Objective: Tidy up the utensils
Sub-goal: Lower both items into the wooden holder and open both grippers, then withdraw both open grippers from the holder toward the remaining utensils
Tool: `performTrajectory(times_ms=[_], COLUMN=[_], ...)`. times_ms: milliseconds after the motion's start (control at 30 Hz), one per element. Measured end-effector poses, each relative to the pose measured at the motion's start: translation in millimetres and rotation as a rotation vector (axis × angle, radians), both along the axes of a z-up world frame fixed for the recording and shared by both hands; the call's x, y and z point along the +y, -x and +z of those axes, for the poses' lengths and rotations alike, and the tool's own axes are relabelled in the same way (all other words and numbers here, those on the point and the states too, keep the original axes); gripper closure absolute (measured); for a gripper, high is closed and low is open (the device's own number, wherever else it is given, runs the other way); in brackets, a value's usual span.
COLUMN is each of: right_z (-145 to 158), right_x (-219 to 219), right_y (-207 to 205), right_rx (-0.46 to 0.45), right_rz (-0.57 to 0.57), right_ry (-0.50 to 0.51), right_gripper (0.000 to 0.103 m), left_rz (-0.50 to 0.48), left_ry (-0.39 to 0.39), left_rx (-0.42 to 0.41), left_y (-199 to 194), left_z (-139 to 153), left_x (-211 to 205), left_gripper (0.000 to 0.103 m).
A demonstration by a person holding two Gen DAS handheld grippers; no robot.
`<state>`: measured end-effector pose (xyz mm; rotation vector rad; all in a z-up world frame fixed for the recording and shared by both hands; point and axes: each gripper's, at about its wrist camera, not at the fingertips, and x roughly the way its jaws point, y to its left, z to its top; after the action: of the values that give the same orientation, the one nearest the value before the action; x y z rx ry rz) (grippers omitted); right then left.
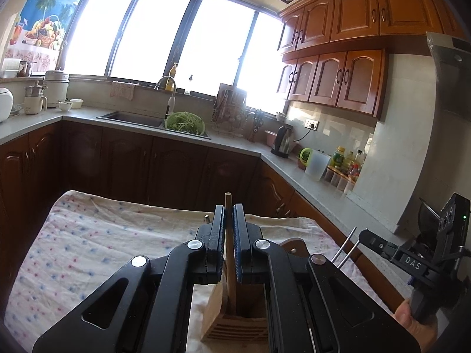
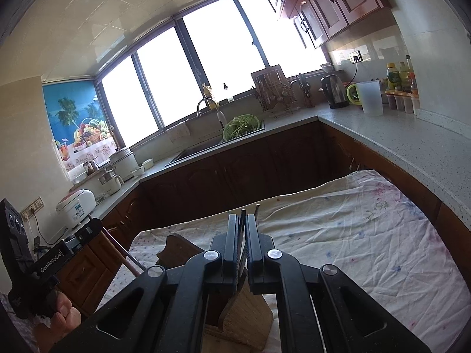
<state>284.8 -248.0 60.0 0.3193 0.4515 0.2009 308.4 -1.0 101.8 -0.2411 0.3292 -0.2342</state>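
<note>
Both utensils poised over the wooden holder (image 1: 232, 326) on the cloth-covered table (image 1: 88, 250).
The holder could tip — left gripper (image 1: 229, 229) pinches a wooden stick (image 1: 228, 206) slanting inside; right gripper (image 2: 242, 232) pinches a thin dark utensil (image 2: 243, 220) above it.

A floral cloth (image 1: 97, 235) covers the table, bearing a wooden holder (image 1: 235, 328).

A home kitchen. Wooden wall cabinets (image 1: 347, 76) hang above a grey counter (image 1: 294, 173) running beneath wide windows (image 1: 164, 35). A sink (image 1: 132, 117), green colander (image 1: 185, 123), kettle (image 1: 284, 141) and rice cooker (image 2: 77, 206) sit along it.
</note>
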Motion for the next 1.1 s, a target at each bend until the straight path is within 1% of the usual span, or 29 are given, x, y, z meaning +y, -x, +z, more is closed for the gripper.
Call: performTrajectory(times_ms=[267, 300, 333, 400, 467, 500, 533, 567, 600, 633, 667, 700, 733, 767, 800, 833, 900, 933, 1100], right_z=[3, 3, 3, 4, 6, 6, 7, 8, 10, 12, 13, 14, 15, 15, 16, 16, 16, 16, 12], right_x=[2, 2, 3, 2, 1, -1, -3, -4, -6, -7, -8, -9, -10, -11, -12, -13, -14, -15, -17], right_y=[-2, -3, -3, -2, -1, 0, 1, 3, 5, 8, 11, 13, 15, 18, 20, 24, 31, 35, 55], right_rx=[0.02, 0.023, 0.025, 0.021, 0.018, 0.017, 0.013, 0.006, -0.001, -0.009, -0.012, -0.013, -0.014, -0.015, -0.019, -0.025, -0.03, -0.029, -0.013], right_rz=[0.008, 0.01, 0.011, 0.01, 0.013, 0.013, 0.018, 0.019, 0.013, 0.01, 0.007, 0.007, 0.006, 0.005, 0.002, 0.002, 0.002, 0.001, 0.005], right_ry=[0.009, 0.007, 0.006, 0.004, -0.003, -0.008, -0.019, -0.028, -0.029, -0.031, -0.035, -0.04, -0.044, -0.046, -0.044, -0.043, -0.042, -0.043, -0.045], right_gripper=[0.098, 0.097, 0.093, 0.093, 0.089, 0.077, 0.058, 0.051, 0.044, 0.041, 0.04, 0.033, 0.025, 0.02, 0.013, 0.01, 0.005, 0.004, 0.004], left_rz=[-0.003, -0.006, -0.014, -0.025, -0.028, -0.027, -0.024, -0.018, -0.01, -0.006, -0.002, 0.004, 0.01, 0.015, 0.019, 0.024, 0.036, 0.035, 0.037], left_ry=[0.0, -0.001, -0.001, -0.004, -0.008, -0.007, -0.004, -0.002, 0.001, 0.007, 0.011, 0.013, 0.016, 0.02, 0.022, 0.021, 0.021, 0.025, 0.022], left_rx=[0.02, 0.023, 0.027, 0.031, 0.034, 0.036, 0.035, 0.033, 0.029, 0.023, 0.021, 0.027, 0.033, 0.033, 0.032, 0.036, 0.045, 0.047, 0.076], left_y=[-2, -3, -4, -4, -2, -1, 1, 3, 6, 9, 12, 15, 17, 21, 25, 28, 35, 39, 59], left_z=[2, 3, 3, 3, 4, 4, 5, 6, 7, 7, 8, 8, 8, 8, 7, 7, 6, 5, -2], left_x=[0, 0, 0, -1, -1, -1, 0, 1, 1, 3, 4, 5, 6, 7, 9, 9, 11, 13, 16], left_gripper=[0.098, 0.098, 0.098, 0.098, 0.096, 0.089, 0.08, 0.074, 0.06, 0.052, 0.05, 0.041, 0.032, 0.029, 0.025, 0.02, 0.014, 0.014, 0.013])
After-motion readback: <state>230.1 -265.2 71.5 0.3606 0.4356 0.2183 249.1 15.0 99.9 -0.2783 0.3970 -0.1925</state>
